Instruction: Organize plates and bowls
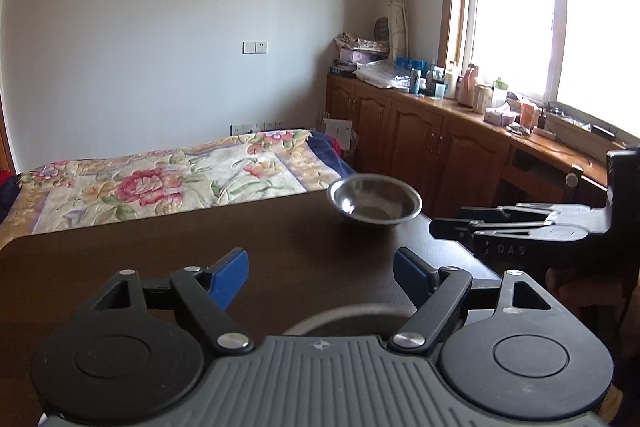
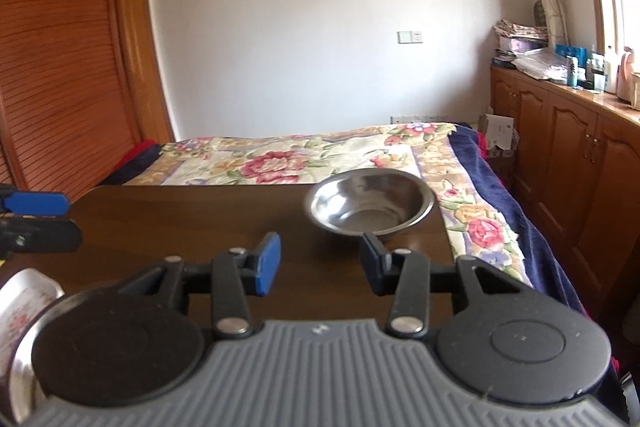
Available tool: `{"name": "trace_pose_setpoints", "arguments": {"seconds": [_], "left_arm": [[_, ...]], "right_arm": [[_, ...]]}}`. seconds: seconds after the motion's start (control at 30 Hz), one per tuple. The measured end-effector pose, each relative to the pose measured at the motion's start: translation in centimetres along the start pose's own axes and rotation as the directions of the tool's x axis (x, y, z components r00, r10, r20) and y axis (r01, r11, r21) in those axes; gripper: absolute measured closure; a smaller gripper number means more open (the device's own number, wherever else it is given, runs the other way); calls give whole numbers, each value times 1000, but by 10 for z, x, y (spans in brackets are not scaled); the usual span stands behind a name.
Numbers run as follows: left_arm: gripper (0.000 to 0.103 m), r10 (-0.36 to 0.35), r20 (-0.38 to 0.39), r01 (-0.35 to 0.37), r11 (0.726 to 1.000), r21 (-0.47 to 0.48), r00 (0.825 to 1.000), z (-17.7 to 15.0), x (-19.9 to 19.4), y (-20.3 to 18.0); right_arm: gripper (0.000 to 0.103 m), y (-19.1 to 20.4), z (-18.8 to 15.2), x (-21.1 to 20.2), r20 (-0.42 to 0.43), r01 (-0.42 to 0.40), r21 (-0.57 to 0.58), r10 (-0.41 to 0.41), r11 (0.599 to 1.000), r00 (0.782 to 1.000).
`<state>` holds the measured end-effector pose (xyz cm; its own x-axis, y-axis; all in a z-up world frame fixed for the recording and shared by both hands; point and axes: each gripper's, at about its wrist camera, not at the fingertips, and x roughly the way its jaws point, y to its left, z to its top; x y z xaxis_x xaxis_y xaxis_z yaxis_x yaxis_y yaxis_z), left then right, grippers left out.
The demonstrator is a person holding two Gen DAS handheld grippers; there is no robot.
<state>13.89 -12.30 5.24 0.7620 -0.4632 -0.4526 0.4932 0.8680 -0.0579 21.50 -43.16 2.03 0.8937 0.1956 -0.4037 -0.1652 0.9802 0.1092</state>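
Now, at a dark wooden table (image 2: 168,223) drawn up to the foot of a flowered bed (image 2: 280,155), I hold both tools level above the tabletop with nothing in either. My right gripper (image 2: 318,259) has its blue-padded fingers spread, and it is lined up on the steel bowl (image 2: 370,207), which sits upright at the table's far right corner, near the edge beside the bed; the right-hand finger is close to the bowl's near rim, though I cannot tell whether it touches. My left gripper (image 1: 320,277) is likewise spread and empty, held farther back from the bowl (image 1: 375,201), probably to leave the approach clear for the other tool, which shows side-on at the right of the left view. Under the left gripper a curved metal rim (image 1: 344,315) peeks out at the table's near edge; it may be another dish, but too little shows to say. A white flowered plate (image 2: 24,307) lies at the near left corner of the table, partly hidden by my right tool. I judge the bowl is the next piece to be gathered, since it stands well apart from the plate. Its thin, slick rim so near the table's edge could slip or be pushed off.
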Motion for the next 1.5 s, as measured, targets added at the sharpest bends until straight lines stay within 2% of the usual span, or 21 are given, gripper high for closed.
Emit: {"name": "trace_pose_setpoints", "arguments": {"seconds": [0.4,0.67,0.8,1.23,1.5], "left_arm": [[20,-32,-2,32,999,10,999,26,29,-11],[20,-36,-31,37,998,47,999,43,61,-16],[21,-42,-63,46,997,58,997,52,82,-16],[41,-52,-204,64,997,53,978,62,164,-17],[42,-66,-258,80,996,46,964,61,189,-28]], "right_arm": [[57,-23,11,17,-15,77,37,-76,996,997],[52,-41,16,36,-25,74,57,-72,996,997],[52,-49,16,50,-42,68,61,-65,996,997],[52,-71,16,83,-90,49,91,-41,995,995],[53,-79,15,89,-106,41,115,-28,992,994]]}}
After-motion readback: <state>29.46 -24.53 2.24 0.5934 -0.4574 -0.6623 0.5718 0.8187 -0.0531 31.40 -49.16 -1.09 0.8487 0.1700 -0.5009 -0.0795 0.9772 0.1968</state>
